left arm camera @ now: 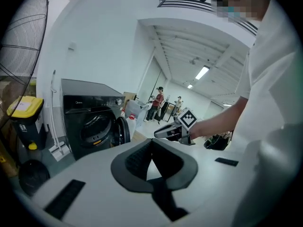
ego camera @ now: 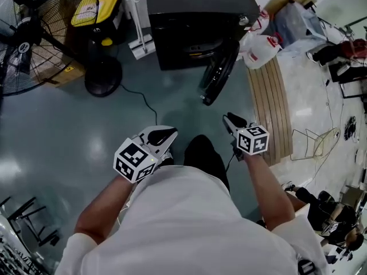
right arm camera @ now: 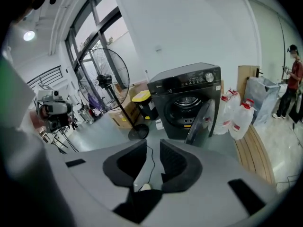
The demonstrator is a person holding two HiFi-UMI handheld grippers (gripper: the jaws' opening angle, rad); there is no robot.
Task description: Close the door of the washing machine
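Our right gripper [ego camera: 231,120] has its jaws apart with only floor and a cable showing between the pads. Our left gripper [ego camera: 166,135] has its pads together at the tips and holds nothing. Both hang ahead of us, well short of the washing machine [ego camera: 195,22].

The door [ego camera: 221,70] stands open, edge-on to us. It is hinged at the right of the drum mouth, and its length runs from the machine front out toward us, with the free edge nearest.

The right gripper is nearer that free edge, a little to its right, on the side of the door's outer face. The left gripper is farther off, facing the open drum. We judge the coming push belongs to the right gripper, swinging the door leftward and back toward the machine.
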